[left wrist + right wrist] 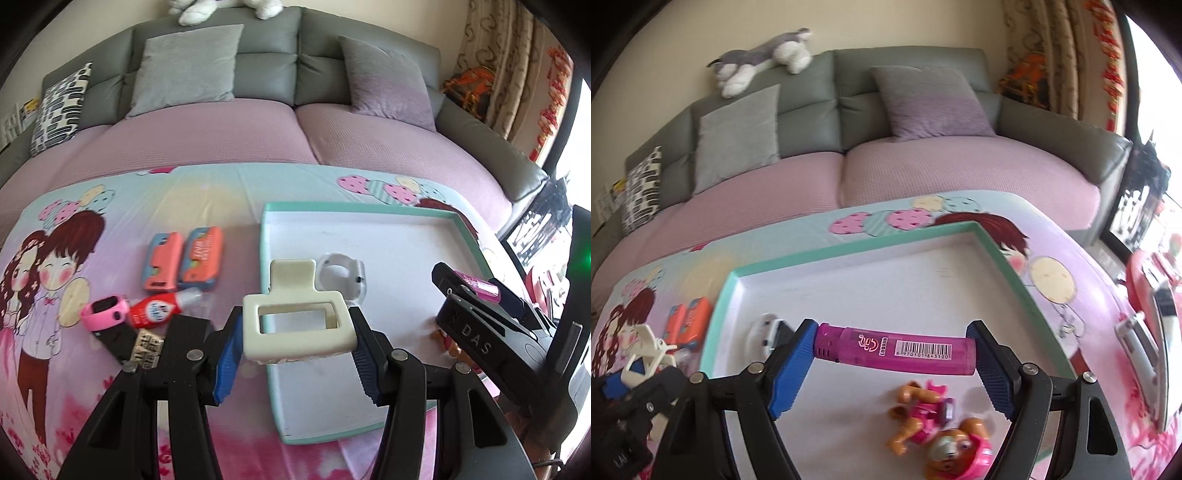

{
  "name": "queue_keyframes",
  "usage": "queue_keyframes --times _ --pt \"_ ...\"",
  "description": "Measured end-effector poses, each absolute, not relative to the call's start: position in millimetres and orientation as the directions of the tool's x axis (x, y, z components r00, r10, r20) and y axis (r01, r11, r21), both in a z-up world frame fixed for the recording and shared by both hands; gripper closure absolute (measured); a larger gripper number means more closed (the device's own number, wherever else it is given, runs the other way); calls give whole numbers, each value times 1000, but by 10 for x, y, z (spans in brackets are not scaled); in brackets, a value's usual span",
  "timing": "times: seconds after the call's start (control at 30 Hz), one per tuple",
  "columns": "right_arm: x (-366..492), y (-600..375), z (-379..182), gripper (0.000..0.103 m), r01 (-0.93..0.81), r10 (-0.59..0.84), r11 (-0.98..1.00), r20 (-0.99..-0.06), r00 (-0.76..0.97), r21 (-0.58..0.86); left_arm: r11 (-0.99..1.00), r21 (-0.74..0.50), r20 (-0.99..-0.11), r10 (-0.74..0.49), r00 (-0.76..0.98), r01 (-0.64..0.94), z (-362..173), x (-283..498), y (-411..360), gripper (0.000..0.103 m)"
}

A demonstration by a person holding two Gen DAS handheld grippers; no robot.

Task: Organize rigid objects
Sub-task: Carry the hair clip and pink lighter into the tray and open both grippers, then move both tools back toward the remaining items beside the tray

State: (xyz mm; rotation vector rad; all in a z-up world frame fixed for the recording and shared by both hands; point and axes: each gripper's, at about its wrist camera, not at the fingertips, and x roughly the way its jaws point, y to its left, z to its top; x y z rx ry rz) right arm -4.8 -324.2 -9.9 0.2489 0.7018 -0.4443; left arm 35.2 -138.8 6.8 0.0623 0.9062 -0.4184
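Over the tray's (369,221) left edge: left gripper (295,334) half open, squeezing a cream hair clip (295,325) by both sides. Over the tray's middle: right gripper (895,349) wide, pinching a pink lighter (897,349) end to end. Probably both hard, light, smooth; easy to slip.
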Motion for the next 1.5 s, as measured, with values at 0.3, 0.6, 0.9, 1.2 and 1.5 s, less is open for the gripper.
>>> queue_keyframes --times 0.3,0.6,0.9,1.2,1.5 --pt "-119 -3464 -190 19 568 -363 820 -709 604 65 901 -113 -788 -339 514 420 -120 333 -1632 47" --pt "-107 -3491 -249 19 576 -359 815 -727 585 61 905 -101 -790 -326 519 414 -182 317 -1608 47" --pt "-81 -3493 -302 19 575 -352 816 -742 570 55 903 -93 -798 -320 511 419 -216 334 -1615 47" --pt "-73 -3485 -335 8 570 -346 820 -744 571 56 906 -84 -796 -312 519 416 -180 328 -1607 41" --pt "-84 -3481 -347 0 572 -340 816 -737 584 77 928 -69 -762 -286 582 366 -82 353 -1451 24"
